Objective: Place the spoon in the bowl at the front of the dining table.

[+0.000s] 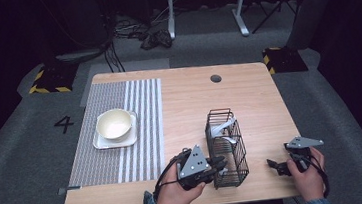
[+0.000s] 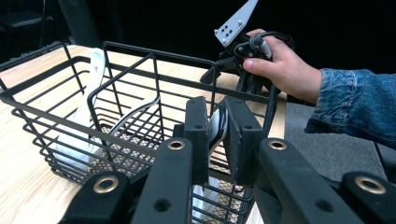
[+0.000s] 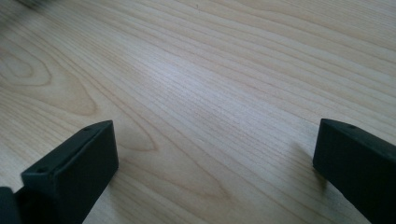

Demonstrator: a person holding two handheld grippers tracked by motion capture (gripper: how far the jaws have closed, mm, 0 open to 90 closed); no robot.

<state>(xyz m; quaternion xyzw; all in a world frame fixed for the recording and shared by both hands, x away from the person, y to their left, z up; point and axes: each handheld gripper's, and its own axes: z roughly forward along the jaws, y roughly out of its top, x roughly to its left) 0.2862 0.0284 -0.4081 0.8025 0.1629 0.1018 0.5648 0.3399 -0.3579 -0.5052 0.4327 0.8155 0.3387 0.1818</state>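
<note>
The counter (image 1: 247, 83) carries a black wire basket (image 1: 227, 148) near its front edge, right of centre, with white utensils inside. The left gripper (image 2: 215, 135) reaches over the basket's near end, and its jaws are clamped on a white utensil handle (image 2: 215, 128), with a wire of the rim apparently just beside the pads.

The largest risk, as I judge it, is the whole basket: it is light and close to the front edge, so if the jaws catch wire along with the handle, a lift could drag or tip it off the counter. A lesser risk is the handle itself; it is thin, smooth and curved, and could twist or slip out. The right gripper (image 1: 280, 166) rests near the front right corner, jaws wide apart over bare wood, too far off to steady the basket.
</note>
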